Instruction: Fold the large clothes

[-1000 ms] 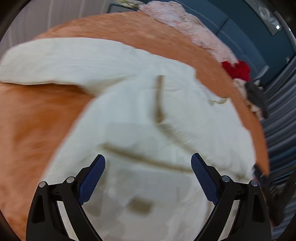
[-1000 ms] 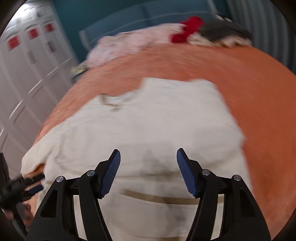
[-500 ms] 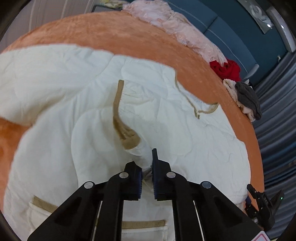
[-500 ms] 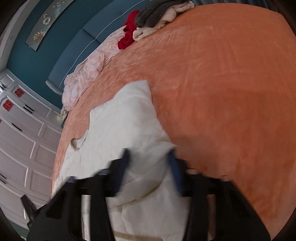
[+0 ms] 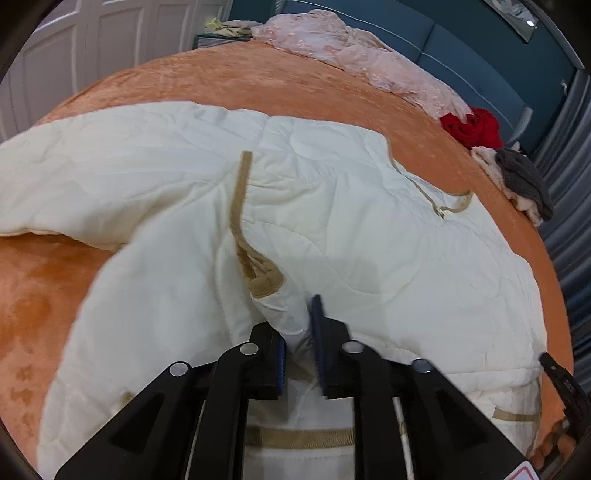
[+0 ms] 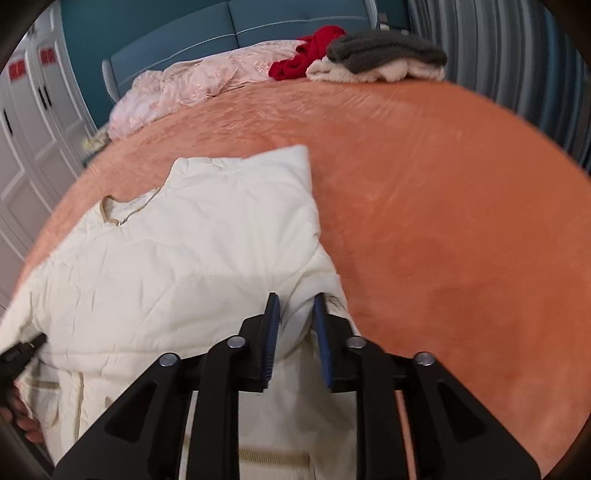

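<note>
**Quilted cream jacket on an orange bed, both tongs gripping it**

We list the bed (image 6: 443,221) first: a wide mattress under a plush orange cover, filling most of both views. Behind it runs a padded teal headboard (image 6: 207,37) with pale stitched seams. White panelled wardrobe doors (image 6: 22,122) stand along one side, some carrying small red labels; grey ribbed curtains (image 6: 517,55) hang on the opposite side.

Along the head of the bed we note a crumpled pale pink garment (image 5: 369,62), a red garment (image 5: 472,127) just beside it, and a dark grey knit (image 6: 384,50) lying on a cream fleecy item (image 6: 369,74). A small heap of yellowish cloth (image 5: 229,29) sits near the wardrobe corner.

The task's thing, a cream jacket (image 5: 351,206) with tan trim, lies spread on the near half of the bed, collar towards the headboard, one sleeve stretching out to the side.

The left tongs (image 5: 299,332) pinch a raised fold of the jacket just below a tan-edged pocket opening (image 5: 258,273); their jaws have eased slightly wider in the last half second with the cloth between them. The right tongs (image 6: 295,325) are clamped on a bunched fold at the jacket's edge next to bare orange cover, having closed onto it within the last second.
</note>
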`<state>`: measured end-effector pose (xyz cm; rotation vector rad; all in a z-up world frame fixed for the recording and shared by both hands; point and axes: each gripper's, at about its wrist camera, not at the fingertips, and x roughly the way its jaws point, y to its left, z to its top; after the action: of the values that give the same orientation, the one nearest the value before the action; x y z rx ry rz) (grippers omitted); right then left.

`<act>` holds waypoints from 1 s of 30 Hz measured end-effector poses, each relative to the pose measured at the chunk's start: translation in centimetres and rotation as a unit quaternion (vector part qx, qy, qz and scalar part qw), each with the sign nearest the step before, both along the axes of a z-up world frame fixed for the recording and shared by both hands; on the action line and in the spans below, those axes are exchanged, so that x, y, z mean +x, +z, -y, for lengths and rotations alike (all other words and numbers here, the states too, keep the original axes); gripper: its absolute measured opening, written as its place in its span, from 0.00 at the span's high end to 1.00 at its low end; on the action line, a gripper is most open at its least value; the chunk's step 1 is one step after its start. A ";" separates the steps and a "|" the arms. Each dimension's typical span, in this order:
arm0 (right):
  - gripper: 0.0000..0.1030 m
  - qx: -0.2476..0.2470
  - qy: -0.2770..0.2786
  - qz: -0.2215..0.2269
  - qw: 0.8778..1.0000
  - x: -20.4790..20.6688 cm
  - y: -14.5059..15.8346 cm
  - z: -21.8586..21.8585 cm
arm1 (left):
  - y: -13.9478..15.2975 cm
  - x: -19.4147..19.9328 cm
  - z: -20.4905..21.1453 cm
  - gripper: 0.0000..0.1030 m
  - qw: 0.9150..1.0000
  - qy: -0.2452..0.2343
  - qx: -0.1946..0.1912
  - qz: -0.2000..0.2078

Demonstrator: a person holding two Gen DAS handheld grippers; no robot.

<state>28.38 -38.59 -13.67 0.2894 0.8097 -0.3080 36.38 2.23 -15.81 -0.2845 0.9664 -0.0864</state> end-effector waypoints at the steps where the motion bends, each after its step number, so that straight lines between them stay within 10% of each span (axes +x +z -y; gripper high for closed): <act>1: 0.72 -0.012 -0.002 0.009 1.000 -0.6 0.9 -0.3 | 0.6 -0.2 0.1 0.81 1.000 -0.001 0.001 0.004; 5: 0.59 -0.037 0.035 0.056 0.997 -1.1 4.4 -4.0 | 4.2 -2.0 1.1 0.63 0.999 -0.004 0.031 0.044; 7: 0.58 -0.037 0.071 0.060 0.995 0.7 4.4 -6.5 | 5.3 -2.3 2.9 0.34 0.996 -0.004 0.064 0.055; 17: 0.58 -0.012 0.112 -0.006 0.994 6.1 -3.0 -11.7 | 1.4 0.9 10.7 0.26 0.986 -0.055 0.149 0.049; 30: 0.56 -0.055 0.108 0.002 0.993 5.4 -4.3 -12.6 | -3.3 1.4 11.5 0.12 0.984 -0.048 0.158 0.059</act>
<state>33.81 -26.00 -18.00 0.0980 0.8094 -0.1467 37.74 -9.28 -19.09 0.0595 0.8608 -0.0355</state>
